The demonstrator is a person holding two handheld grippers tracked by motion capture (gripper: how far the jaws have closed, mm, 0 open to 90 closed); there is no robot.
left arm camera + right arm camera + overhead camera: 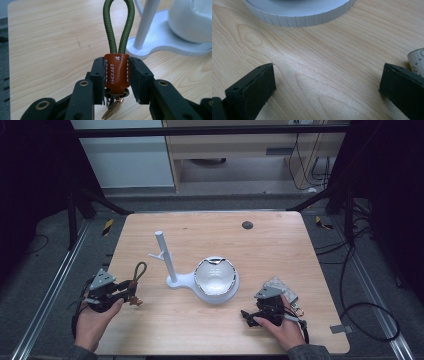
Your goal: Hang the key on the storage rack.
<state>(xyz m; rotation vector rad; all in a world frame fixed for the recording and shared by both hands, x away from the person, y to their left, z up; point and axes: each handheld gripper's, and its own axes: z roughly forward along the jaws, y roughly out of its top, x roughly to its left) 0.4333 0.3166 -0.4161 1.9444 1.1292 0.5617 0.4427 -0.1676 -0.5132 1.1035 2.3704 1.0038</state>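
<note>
A keychain with an olive-green cord loop (pixel 118 25) and a brown leather tab (pixel 116 77) sits in my left gripper (pixel 116 67), whose jaws are shut on the tab. Metal keys (pixel 113 108) dangle beneath it. In the high view the left gripper (pixel 127 292) hovers at the table's left edge, and the cord loop (pixel 140 270) points toward the white stand (pixel 165 257), an upright post with a short side peg. The stand's base carries a white bowl (pixel 215 276). My right gripper (pixel 247 318) rests open at the front right, with bare wood between its jaws (pixel 328 82).
A pale patterned pouch (pixel 280 287) lies by the right hand, and its edge shows in the right gripper view (pixel 417 60). The stand's ribbed base rim (pixel 299 17) is just ahead of the right jaws. A dark round hole (pixel 247 225) marks the table's far side.
</note>
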